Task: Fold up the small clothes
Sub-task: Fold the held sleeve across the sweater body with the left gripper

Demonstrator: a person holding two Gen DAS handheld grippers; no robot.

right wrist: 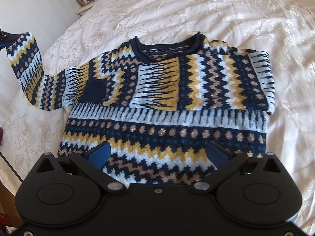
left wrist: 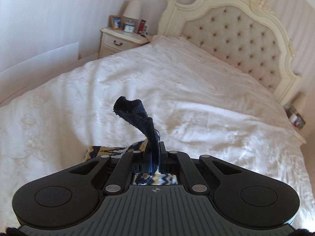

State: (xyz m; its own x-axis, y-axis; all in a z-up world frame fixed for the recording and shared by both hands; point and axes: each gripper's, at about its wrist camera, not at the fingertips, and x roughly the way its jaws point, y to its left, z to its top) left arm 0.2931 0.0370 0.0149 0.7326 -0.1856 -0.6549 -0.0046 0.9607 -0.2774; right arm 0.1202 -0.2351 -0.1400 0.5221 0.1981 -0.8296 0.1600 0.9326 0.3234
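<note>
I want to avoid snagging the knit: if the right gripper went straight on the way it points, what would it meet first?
Most likely the sweater itself: the open right gripper points down at its lower body, below the sleeve folded across the chest. How far off it hovers is unclear.

Patterned knit sweater (right wrist: 163, 129) flat on bed, 1 sleeve folded across chest.

Sweater (right wrist: 163, 106) flat on bed (right wrist: 246, 19), one sleeve (right wrist: 196, 84) folded across chest, other sleeve (right wrist: 25, 59) raised off to left, nightstand (left wrist: 122, 39) left of headboard (left wrist: 236, 29).
</note>
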